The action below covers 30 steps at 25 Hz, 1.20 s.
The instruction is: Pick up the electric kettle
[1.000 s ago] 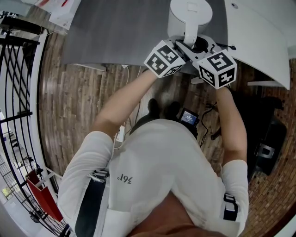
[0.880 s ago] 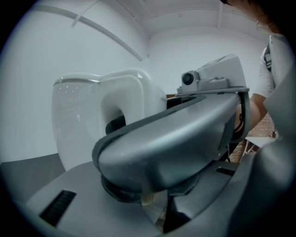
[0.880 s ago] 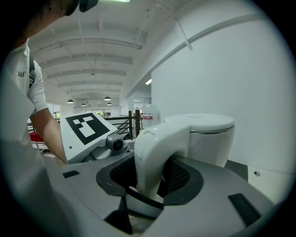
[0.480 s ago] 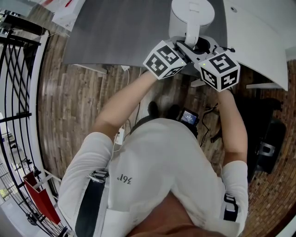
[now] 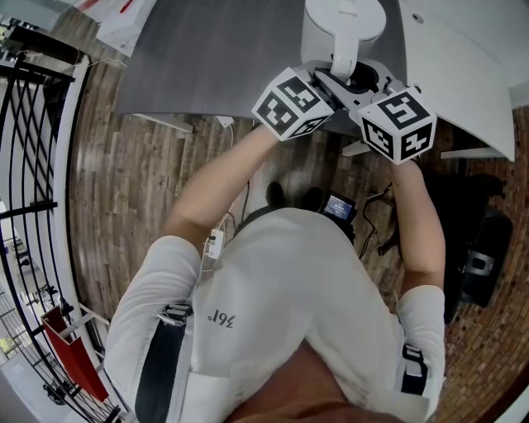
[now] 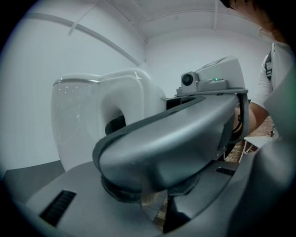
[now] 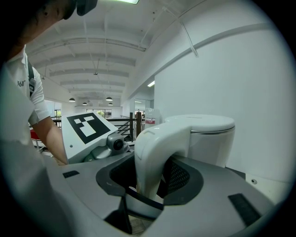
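One grasp made: we judge the pickup about half done. The right tool (image 7: 149, 183) has its jaws drawn in around the kettle handle (image 7: 152, 152), with the dark pads pressed to both sides of it.
Lift left: the electric kettle (image 5: 340, 21) sits at 12 o'clock in the head view, over the near edge of the grey tabletop (image 5: 215, 49). Its foot looks to rest there, though we cannot be sure it has not cleared the surface. Raising it is what remains.
Floor: wood planks in mixed browns with a visible grain, running from 9 o'clock round to 3 o'clock under us.
Grey tabletop: a flat, matt sheet with a straight near edge, from 11 to 12 o'clock.
White tabletop (image 5: 463, 66): smooth and slightly glossy with a curved edge, at 1 to 2 o'clock.
Kettle body: a white, smooth, rounded drum that looks like hard plastic. It has a flat round lid and a thin metallic band under the lid rim.
Left tool (image 6: 162, 199): a moulded grey shell with slotted sides. Its jaws stand apart and grip nothing of the kettle, and the right tool's grey jaw lies across the gap between them, at 3 o'clock from the kettle body.
Marker cubes: hard-edged white boxes printed with black squares, the left cube (image 5: 291, 102) at 11 o'clock of the right cube (image 5: 398, 124).
Handle: a thick white loop, rounded and glossy. It arches from the lid down towards us, and we expect it to be slick under the pads.
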Motion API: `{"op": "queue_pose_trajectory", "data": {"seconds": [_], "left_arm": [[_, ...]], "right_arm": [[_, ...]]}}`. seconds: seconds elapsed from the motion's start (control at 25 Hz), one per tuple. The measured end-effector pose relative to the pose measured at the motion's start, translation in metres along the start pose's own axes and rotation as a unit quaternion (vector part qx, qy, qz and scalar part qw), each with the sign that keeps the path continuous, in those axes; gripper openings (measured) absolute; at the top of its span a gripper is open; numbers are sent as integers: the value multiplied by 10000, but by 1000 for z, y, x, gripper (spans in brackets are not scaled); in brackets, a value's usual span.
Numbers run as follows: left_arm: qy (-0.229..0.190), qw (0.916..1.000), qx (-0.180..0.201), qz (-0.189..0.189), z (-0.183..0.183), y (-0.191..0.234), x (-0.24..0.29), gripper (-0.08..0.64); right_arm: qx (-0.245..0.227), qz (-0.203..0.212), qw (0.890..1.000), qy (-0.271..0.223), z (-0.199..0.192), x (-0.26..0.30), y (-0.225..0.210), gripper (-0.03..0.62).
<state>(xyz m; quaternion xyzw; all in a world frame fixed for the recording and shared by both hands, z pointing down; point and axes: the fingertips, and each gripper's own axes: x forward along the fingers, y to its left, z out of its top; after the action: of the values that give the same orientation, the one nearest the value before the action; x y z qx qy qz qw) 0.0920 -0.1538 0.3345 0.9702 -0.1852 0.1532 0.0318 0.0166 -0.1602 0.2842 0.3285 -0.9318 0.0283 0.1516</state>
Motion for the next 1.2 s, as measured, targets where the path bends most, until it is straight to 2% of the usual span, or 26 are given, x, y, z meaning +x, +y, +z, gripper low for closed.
{"op": "queue_pose_trajectory", "data": {"seconds": [0.48, 1.2], "left_arm": [[-24, 10000, 90, -34, 25, -2, -15, 94], [-30, 9996, 170, -234, 55, -32, -26, 95]], "right_arm": [[-66, 2, 9999, -87, 28, -7, 6, 166], [-89, 118, 9998, -126, 52, -38, 18, 167]]}}
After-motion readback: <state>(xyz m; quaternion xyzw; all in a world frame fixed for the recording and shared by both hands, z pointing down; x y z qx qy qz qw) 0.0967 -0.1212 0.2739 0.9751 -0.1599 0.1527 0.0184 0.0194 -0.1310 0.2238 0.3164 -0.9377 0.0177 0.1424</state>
